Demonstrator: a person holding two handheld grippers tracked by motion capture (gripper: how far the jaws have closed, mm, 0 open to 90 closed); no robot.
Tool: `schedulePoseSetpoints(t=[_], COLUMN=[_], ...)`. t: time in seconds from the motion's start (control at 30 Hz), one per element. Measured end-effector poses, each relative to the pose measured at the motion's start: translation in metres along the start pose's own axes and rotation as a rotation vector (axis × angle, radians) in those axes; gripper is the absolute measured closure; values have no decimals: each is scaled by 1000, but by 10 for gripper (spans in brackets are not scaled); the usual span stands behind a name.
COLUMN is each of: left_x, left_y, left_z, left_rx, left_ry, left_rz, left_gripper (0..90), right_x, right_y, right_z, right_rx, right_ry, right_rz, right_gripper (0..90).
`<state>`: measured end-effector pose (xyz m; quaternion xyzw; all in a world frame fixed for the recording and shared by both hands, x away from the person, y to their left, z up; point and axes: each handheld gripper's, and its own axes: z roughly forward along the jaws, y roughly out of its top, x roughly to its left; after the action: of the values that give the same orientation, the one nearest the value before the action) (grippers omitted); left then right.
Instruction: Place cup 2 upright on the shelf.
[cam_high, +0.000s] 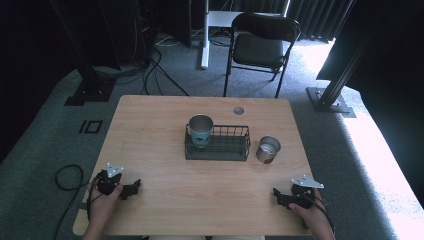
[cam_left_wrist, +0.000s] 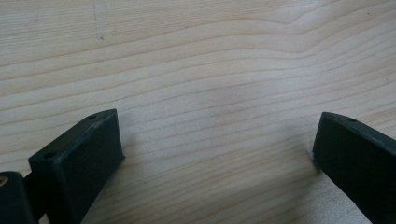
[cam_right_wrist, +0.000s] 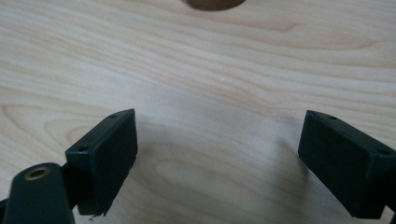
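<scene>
- High view showed a wooden tabletop with a person's hands at its near edge, one at each corner.
- Left tongs rested on the tabletop at the near left, held in the left hand; they pointed right, toward the middle.
- Right tongs rested at the near right, held in the right hand; they pointed left.
- Left gripper view showed the left tongs spread wide apart, with bare wood between the jaws and nothing gripped.
- Right gripper view showed the right tongs likewise spread wide, with bare wood between the jaws; a dark round base sat at the top edge of that view, too cut off to tell what it was.
- A black wire rack stood at the middle of the tabletop, well apart from both tongs.
- One metal cup, with a teal band, stood upright in the rack's left end.
- A second metal cup stood upright on the tabletop just right of the rack; whether it touched the rack could not be told.
- A black folding chair stood on the floor beyond the far edge.
</scene>
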<state>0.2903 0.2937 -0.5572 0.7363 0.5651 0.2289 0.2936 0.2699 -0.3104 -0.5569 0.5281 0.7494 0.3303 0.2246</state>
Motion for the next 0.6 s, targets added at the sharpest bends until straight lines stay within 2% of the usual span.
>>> schedulePoseSetpoints(t=[0.6], left_x=[0], left_y=[0], left_z=[0], left_rx=[0], left_ry=[0], left_rz=[0], left_gripper=[23], right_x=[4], right_y=[23], right_z=[3], right_rx=[-53], right_ry=[1], right_rz=[14], right_gripper=[115])
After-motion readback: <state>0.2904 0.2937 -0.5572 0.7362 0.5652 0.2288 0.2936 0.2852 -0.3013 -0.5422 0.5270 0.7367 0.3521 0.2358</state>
